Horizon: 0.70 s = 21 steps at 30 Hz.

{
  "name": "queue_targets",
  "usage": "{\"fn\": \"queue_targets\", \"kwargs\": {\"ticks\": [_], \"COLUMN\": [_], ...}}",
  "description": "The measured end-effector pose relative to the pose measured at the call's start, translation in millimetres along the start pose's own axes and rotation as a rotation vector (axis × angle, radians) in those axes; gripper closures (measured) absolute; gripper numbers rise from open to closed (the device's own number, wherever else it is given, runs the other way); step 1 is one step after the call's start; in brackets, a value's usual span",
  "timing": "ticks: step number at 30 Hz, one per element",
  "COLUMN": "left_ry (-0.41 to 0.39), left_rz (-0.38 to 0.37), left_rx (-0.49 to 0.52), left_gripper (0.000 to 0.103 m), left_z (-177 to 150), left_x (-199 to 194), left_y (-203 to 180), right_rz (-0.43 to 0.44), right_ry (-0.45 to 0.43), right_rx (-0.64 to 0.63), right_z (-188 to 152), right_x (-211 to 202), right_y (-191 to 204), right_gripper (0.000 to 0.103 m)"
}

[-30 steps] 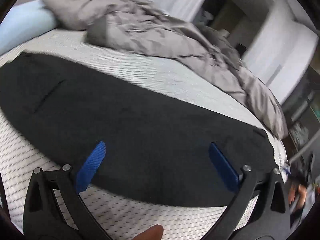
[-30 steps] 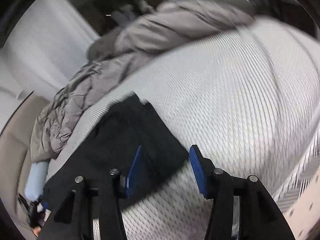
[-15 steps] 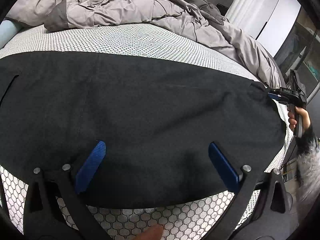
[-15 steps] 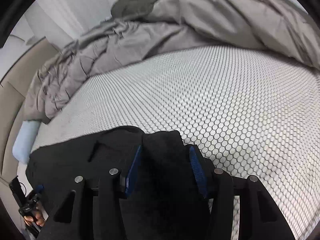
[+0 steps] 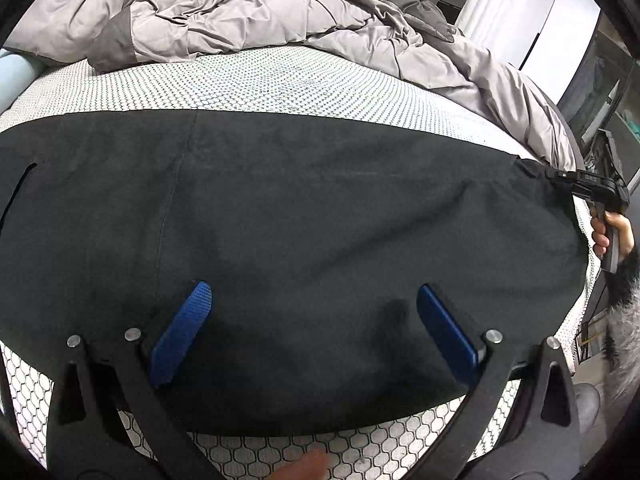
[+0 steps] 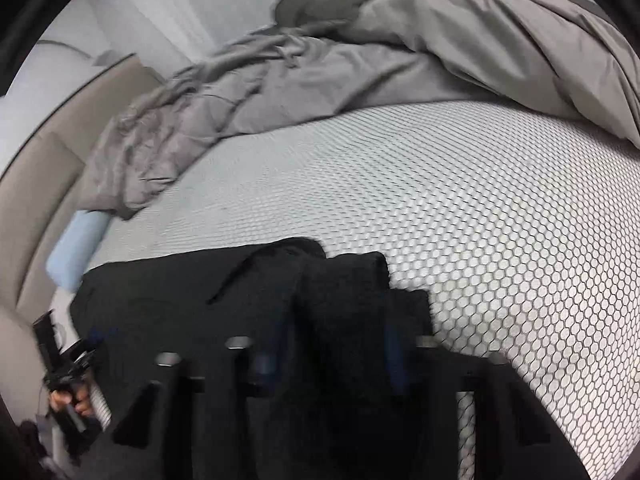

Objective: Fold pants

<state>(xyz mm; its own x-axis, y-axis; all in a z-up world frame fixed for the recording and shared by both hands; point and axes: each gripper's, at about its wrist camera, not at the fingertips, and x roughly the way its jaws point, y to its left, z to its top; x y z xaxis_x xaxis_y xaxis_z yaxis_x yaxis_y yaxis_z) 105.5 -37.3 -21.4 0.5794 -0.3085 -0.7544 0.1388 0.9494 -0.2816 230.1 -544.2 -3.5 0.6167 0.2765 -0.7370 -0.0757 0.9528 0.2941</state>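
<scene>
Black pants [image 5: 304,216] lie flat along the bed's [image 5: 280,80] near edge; right tongs [image 6: 332,360] are closing, apparently on the cuff, ready to fold, while left tongs [image 5: 312,332] gape wide, empty, above them.

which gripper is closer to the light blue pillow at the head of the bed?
Left. The left gripper hangs open over the black pants at the end nearest the light blue pillow. The right gripper is closing on the pants' far end, a full garment length away.
</scene>
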Motion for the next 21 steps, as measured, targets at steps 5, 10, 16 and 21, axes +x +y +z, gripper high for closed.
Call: {"fn": "queue_targets", "kwargs": {"ticks": [5,10,16,21], "left_ry": [0.006,0.012,-0.058,-0.101], "left_rz": [0.011,0.029,0.034,0.007], "left_rx": [0.031,0.045,0.037,0.133], "left_gripper": [0.001,0.001,0.001,0.001], "left_z": [-2.0,-1.1,3.0,2.9], "left_x": [3.9,7.2,-13.0,-19.1], "left_y": [-0.1,-1.0,-5.6,-42.1], "right_rz": [-0.019,-0.215,-0.244,-0.306], "right_ry": [-0.137,0.009,-0.230,-0.365], "right_rx": [0.104,0.152,0.206,0.019], "right_z": [10.4,13.4,-17.7,-67.4], "right_x": [-11.0,35.0,-33.3,-94.6], "right_y": [-15.9,-21.8,-13.2,54.2], "right_gripper": [0.094,0.075,0.033,0.000]}}
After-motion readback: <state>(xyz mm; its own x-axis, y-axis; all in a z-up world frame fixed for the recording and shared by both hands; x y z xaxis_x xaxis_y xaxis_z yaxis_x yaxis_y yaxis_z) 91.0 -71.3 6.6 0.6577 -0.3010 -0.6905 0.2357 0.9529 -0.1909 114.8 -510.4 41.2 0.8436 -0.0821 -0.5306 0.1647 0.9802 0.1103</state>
